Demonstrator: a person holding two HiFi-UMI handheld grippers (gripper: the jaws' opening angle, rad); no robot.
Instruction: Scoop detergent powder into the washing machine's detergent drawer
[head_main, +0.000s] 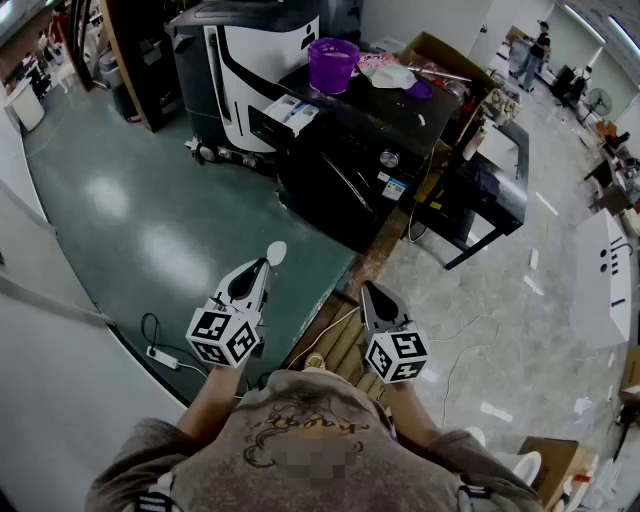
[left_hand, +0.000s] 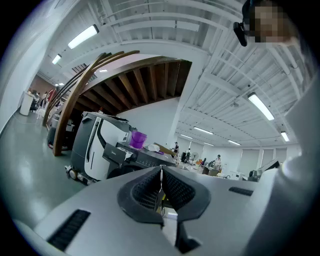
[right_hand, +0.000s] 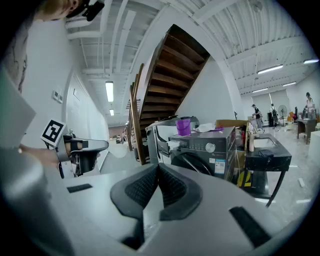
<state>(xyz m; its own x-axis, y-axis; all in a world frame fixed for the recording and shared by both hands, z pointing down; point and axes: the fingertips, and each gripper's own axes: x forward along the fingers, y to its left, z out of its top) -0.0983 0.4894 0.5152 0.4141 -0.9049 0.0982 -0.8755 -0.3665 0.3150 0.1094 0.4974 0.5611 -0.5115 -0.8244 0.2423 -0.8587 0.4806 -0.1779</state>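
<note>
Ahead — washing machine (head_main: 335, 175), purple bucket (head_main: 333, 65) atop; scoop (head_main: 277, 252) clamped

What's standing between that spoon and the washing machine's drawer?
Nothing visible. Only open green floor lies between the spoon, clamped in the left gripper, and the washing machine, whose drawer sticks out open.

Bucket (head_main: 333, 65) on the washing machine (head_main: 345, 175), bench (head_main: 497, 180) to its right, scoop (head_main: 277, 252) in the left claw (head_main: 264, 265) nearer.
</note>
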